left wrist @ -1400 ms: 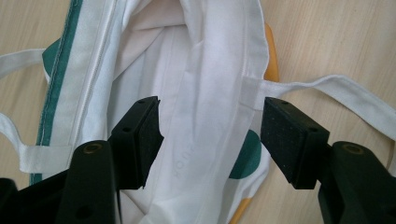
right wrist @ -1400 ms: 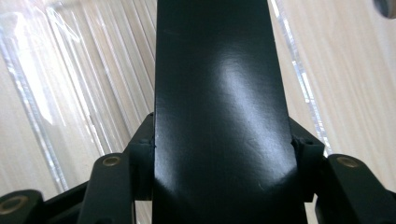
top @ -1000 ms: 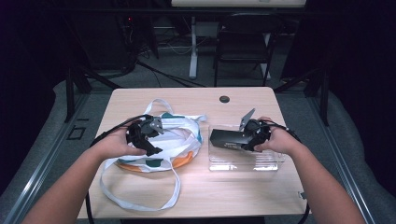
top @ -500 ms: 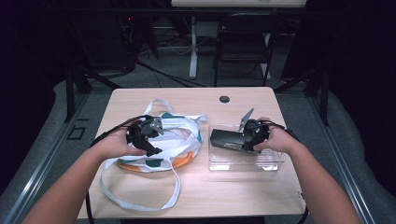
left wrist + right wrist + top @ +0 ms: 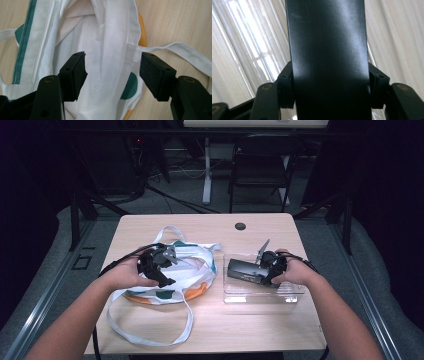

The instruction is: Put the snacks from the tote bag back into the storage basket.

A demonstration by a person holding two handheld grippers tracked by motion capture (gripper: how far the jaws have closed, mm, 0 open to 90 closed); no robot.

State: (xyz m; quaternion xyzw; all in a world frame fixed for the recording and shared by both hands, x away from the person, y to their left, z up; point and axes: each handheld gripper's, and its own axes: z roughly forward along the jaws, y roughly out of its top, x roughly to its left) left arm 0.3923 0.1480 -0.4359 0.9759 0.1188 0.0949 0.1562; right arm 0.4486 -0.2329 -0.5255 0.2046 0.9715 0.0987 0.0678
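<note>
Black box cut off top and bottom; tote bag interior folded shut, contents hidden

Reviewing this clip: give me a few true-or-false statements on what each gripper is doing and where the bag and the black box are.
1. The right gripper is shut on the black box. True.
2. The left gripper is clamped on the bag's strap. False: its fingers stand open above the white tote bag.
3. The black box lies inside the bag. False: it is over the clear tray.
4. The bag lies left of the tray. True.
</note>
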